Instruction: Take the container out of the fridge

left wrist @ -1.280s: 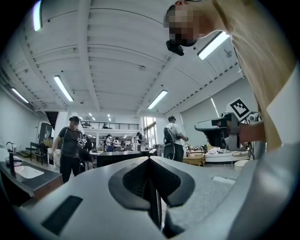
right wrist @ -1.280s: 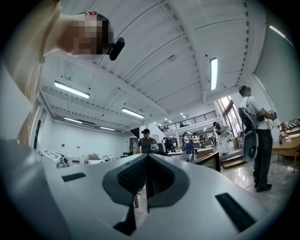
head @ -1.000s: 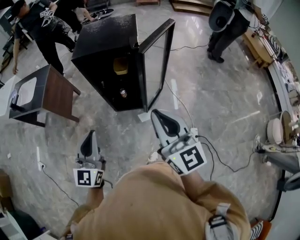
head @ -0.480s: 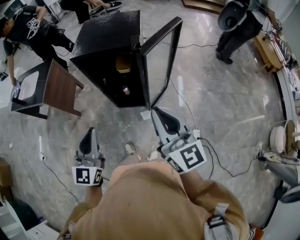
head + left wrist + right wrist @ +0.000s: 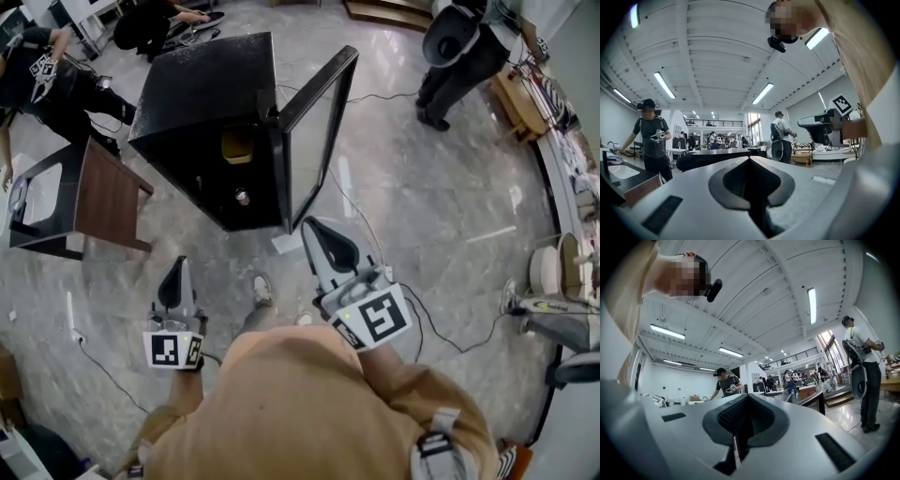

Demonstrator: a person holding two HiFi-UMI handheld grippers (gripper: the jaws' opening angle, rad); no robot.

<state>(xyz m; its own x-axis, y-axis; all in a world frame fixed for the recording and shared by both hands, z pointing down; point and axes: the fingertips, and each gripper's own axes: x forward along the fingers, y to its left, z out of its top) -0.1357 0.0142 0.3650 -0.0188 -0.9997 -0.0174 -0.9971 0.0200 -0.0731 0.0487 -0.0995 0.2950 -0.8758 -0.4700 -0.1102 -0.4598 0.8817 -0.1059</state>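
Head view shows the yellow container (image 5: 236, 146) only partly, shadowed inside the open black fridge (image 5: 202, 89), well apart from the left gripper (image 5: 177, 272) and right gripper (image 5: 316, 232), both closed and empty.

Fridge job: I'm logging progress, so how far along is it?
Done: the door of the fridge stands open. In hand: nothing; the left gripper and right gripper are shut and empty, short of the fridge. Left: reach in, grip the yellow container on the upper shelf, bring it out.
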